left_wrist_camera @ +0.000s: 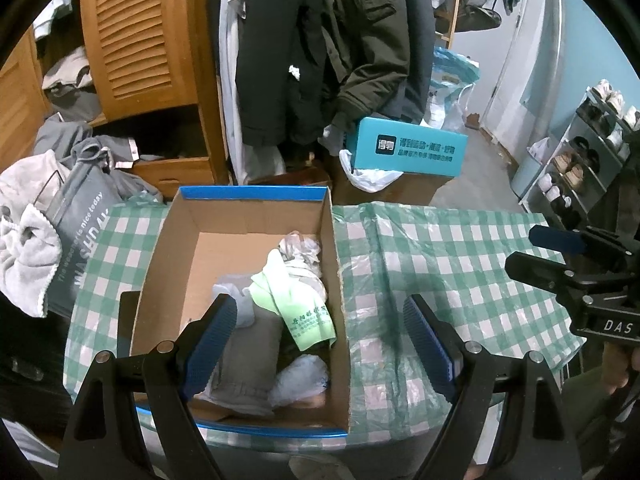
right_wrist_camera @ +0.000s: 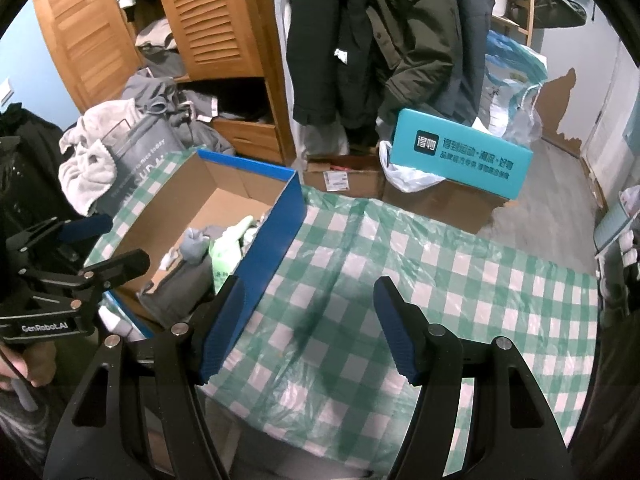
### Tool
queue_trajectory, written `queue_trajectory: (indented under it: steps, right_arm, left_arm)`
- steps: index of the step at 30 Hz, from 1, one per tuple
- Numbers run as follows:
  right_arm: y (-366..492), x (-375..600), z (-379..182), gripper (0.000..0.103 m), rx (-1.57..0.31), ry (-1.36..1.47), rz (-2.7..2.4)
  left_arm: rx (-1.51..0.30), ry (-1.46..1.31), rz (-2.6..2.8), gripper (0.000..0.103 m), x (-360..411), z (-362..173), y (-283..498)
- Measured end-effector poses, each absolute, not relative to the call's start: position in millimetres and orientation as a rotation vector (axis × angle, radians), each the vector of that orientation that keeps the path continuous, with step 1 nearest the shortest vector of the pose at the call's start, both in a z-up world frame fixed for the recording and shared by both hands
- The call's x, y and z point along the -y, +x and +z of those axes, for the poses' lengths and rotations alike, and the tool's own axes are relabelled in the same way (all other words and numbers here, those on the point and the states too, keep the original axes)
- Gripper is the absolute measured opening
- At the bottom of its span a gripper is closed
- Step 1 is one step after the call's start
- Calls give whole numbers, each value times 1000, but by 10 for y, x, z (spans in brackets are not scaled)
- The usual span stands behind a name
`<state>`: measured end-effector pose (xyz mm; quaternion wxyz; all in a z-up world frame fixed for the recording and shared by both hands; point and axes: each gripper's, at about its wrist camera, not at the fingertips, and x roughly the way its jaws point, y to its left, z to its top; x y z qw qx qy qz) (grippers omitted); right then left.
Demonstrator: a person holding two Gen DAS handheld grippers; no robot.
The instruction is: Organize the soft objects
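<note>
Both tongs are spread wide and hold nothing. Left gripper (left_wrist_camera: 320, 340) hangs over the near end of the box (left_wrist_camera: 160, 276), its left finger above the soft things inside, its right finger past the box's right wall, over the cloth (left_wrist_camera: 452, 264). Right gripper (right_wrist_camera: 308, 328) hovers over the bare checked cloth (right_wrist_camera: 440, 280) near the tabletop's front edge, just right of the box's blue wall (right_wrist_camera: 276, 236); its left finger overlaps that wall's near end in the right wrist view, though contact cannot be told.

Soft objects lie along the right side and near end of the box, which sits on the tabletop's left part: a green sock (left_wrist_camera: 300, 304) with printed characters on top, a grey garment (left_wrist_camera: 248, 360) beside it toward the near end, a white wad (left_wrist_camera: 300, 376) at the near right corner, and pale crumpled pieces (left_wrist_camera: 300, 252) farther back. The box's far left floor is bare cardboard.

Beyond the tabletop's far edge stand a teal carton (left_wrist_camera: 408, 148) and hanging coats (left_wrist_camera: 320, 40).
</note>
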<state>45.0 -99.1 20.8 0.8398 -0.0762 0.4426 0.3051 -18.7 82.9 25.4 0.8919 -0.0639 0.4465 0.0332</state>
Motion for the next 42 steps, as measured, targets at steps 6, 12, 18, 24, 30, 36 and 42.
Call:
queue_trajectory:
  steps: [6, 12, 18, 24, 30, 36, 42]
  right_arm:
    - [456, 987, 210, 66, -936, -161, 647]
    - [451, 997, 209, 66, -935, -162, 648]
    - [448, 991, 207, 66, -937, -162, 646]
    - [450, 1004, 214, 66, -939, -161, 646]
    - [449, 1013, 211, 66, -940, -160, 646]
    - [450, 1011, 212, 66, -942, -161, 645]
    - [451, 1010, 210, 66, -942, -161, 645]
  left_arm:
    - [-926, -133, 68, 87, -828, 249, -187]
    - [-928, -134, 66, 87, -832, 246, -194]
    - [-928, -135, 66, 87, -834, 247, -195]
    - [-930, -135, 66, 87, -839, 246, -191]
    - [-938, -138, 68, 87, -814, 219, -215]
    - [-944, -141, 76, 87, -802, 189, -241]
    - [-944, -131, 78, 87, -793, 186, -245]
